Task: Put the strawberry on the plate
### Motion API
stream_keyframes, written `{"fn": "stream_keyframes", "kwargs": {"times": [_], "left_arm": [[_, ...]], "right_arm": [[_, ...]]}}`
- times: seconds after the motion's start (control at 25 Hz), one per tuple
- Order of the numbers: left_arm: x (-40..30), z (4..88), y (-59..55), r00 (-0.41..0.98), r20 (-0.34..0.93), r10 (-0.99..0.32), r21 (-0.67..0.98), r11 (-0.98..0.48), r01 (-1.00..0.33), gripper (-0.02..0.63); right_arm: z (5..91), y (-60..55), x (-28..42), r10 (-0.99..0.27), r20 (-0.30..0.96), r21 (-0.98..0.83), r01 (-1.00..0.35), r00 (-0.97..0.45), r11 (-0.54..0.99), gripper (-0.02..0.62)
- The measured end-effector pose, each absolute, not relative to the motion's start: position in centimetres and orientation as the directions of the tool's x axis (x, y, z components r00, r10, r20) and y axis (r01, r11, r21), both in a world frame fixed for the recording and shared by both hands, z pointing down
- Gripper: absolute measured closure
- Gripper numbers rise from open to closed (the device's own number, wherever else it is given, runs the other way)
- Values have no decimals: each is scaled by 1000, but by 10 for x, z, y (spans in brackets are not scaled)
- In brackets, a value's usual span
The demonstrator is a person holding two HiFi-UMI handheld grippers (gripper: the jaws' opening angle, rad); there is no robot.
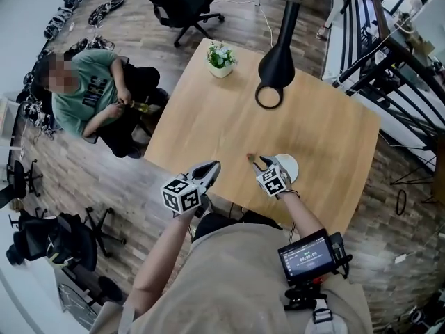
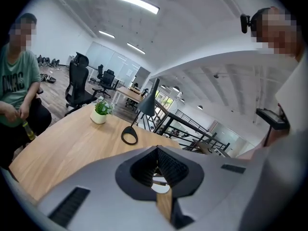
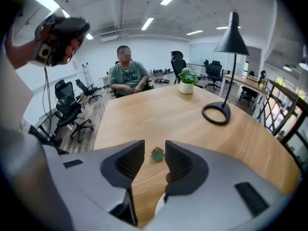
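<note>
Just ahead of the right gripper [image 3: 154,147], whose jaws are held apart on nothing, the strawberry [image 3: 157,154] is seen lying on the table [image 3: 159,114], framed between the tips. The plate [image 1: 289,164] lies beneath that gripper. The left gripper [image 2: 156,151] is pressed together, empty. Print on the seated person's shirt [image 3: 126,75] cannot be read.

Beige short-sleeved shirt [image 1: 236,270]. Left gripper [image 1: 213,165], right gripper [image 1: 259,161]: grey shells, black ribbed jaws, white cubes [image 1: 182,195], black square markers.

Bright, even light from ceiling strips [image 2: 137,3]; fisheye-bent, dark-vignetted edges.
</note>
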State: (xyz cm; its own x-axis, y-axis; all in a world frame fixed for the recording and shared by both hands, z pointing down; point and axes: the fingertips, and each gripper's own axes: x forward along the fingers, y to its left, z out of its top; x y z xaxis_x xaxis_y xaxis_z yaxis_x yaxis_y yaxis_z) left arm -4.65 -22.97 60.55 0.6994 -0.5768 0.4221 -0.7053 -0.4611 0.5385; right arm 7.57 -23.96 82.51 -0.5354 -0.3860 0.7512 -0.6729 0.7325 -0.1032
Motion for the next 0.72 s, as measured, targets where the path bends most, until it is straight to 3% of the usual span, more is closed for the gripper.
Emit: {"fn": "stream_keyframes", "kwargs": {"times": [0.28,0.4,0.72], "left_arm": [[-48,590,-245,698,430,-572,506,-487,-712,604],[-52,591,-250,689,439,-576,504,-477,-720,604],[-55,600,-248,673,478,-564,496,-459,-737,604]], "right_arm": [[877,-244,55,-284,821,-50,-559,-495,828,477],[898,-248,46,-254,845,-26,-511,-471,859,445],[934,-252,41,-229,887,27,-450,-400,893,446]]}}
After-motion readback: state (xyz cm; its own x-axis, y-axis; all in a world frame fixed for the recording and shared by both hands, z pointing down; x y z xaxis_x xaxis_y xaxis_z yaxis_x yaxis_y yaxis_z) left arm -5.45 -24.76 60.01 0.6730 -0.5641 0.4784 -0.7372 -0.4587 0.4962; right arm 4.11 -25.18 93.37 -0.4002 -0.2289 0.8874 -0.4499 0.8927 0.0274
